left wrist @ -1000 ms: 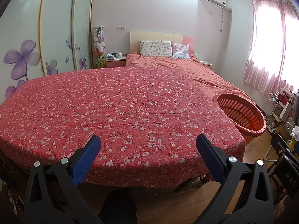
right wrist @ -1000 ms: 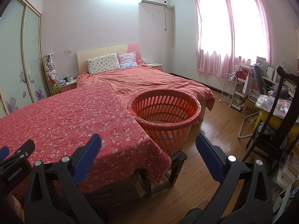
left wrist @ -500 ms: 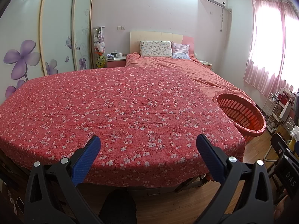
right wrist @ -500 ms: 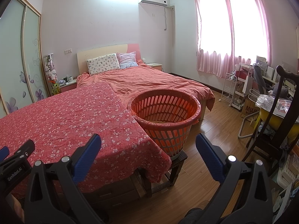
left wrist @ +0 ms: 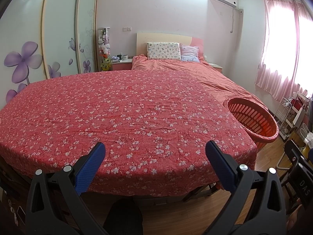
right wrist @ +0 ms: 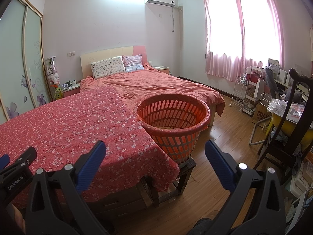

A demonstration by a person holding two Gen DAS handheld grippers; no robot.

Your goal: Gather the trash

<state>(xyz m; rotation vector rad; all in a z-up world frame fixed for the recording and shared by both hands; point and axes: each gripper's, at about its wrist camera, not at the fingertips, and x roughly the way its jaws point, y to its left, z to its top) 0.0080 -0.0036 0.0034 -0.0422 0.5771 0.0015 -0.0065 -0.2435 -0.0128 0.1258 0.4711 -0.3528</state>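
Observation:
An orange slatted plastic basket (right wrist: pixel 172 117) stands on a low wooden stool at the right end of a table covered with a red flowered cloth (left wrist: pixel 125 113). Something pale lies at its bottom. The basket also shows at the right in the left wrist view (left wrist: pixel 254 119). No loose trash shows on the cloth. My left gripper (left wrist: pixel 154 156) is open and empty over the cloth's near edge. My right gripper (right wrist: pixel 155 154) is open and empty, just in front of the basket. The left gripper's body shows at the lower left of the right wrist view (right wrist: pixel 15 172).
A bed with an orange duvet (right wrist: pixel 156 86) lies behind the table. A dark wooden chair (right wrist: pixel 289 129) and a cluttered yellow table stand at the right. A white wire rack (right wrist: pixel 244 90) stands under the window. Wood floor (right wrist: pixel 215 156) lies between basket and chair.

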